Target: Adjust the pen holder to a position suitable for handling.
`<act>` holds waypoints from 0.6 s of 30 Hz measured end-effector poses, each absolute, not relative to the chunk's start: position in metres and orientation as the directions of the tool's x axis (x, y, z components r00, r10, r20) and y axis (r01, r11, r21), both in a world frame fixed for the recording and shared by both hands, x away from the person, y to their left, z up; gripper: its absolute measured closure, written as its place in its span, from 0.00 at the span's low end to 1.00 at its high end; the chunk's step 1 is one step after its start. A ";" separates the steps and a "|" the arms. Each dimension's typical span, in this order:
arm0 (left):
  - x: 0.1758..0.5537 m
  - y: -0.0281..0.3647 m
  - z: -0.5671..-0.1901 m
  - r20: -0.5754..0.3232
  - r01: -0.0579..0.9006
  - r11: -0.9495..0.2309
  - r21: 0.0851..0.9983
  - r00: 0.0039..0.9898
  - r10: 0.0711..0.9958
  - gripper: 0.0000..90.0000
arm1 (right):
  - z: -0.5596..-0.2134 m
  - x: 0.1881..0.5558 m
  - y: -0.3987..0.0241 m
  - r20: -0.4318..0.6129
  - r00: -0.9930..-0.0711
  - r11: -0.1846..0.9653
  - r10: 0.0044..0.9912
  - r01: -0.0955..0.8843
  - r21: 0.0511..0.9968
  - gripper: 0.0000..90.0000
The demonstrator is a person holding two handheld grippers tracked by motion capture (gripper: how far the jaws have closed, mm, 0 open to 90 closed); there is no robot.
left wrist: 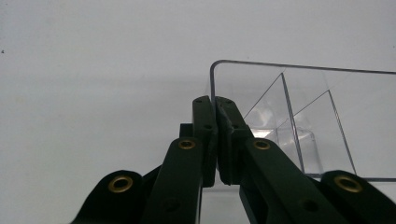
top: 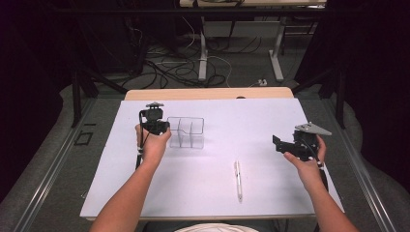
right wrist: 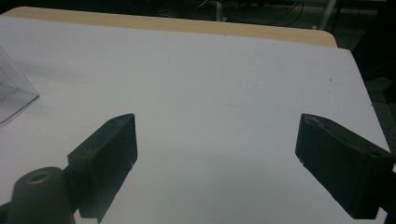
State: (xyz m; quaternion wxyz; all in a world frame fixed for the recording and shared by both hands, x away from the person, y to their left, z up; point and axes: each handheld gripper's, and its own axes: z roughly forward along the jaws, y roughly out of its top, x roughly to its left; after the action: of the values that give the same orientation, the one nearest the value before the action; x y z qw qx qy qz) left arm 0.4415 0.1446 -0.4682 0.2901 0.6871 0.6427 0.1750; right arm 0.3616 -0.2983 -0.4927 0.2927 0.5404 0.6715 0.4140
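The left tongs point(top: 159, 126) reach forward from an outstretched forearm and are clenched on the left wall of the clear plastic organizer point(top: 186, 132), which stands upright on the white table point(top: 241, 116). The right tongs point(top: 279, 143), held level at the table's right side, point left with jaws released. A white pen point(top: 238, 180) lies between the hands, well apart from both.

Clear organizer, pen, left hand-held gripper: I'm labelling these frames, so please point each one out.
Clear organizer point(top: 186, 132): high view, on its front wall.
Pen point(top: 238, 180): high view, mid-barrel.
Left hand-held gripper point(left wrist: 216, 112): left gripper view, at the tips of the jaws, closed on the organizer's wall.
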 end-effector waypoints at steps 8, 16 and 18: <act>0.435 0.147 -0.472 -0.185 0.779 0.010 0.627 0.136 0.973 0.96 | -0.493 0.362 -0.298 0.048 -0.254 0.084 0.966 0.486 0.870 0.14; 0.429 0.156 -0.473 -0.256 0.787 0.019 0.617 0.178 0.950 0.93 | -0.494 0.362 -0.297 0.043 -0.256 0.091 0.966 0.489 0.868 0.14; 0.428 0.157 -0.474 -0.267 0.784 0.018 0.620 0.189 0.945 0.92 | -0.494 0.362 -0.296 0.046 -0.254 0.088 0.966 0.491 0.867 0.14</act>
State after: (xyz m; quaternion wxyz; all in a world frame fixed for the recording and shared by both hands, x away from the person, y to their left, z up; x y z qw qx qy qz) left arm 0.4281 0.1572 -0.4736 0.3426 0.6908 0.6258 0.1172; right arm 0.3621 -0.2964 -0.4943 0.2901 0.5372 0.6782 0.4091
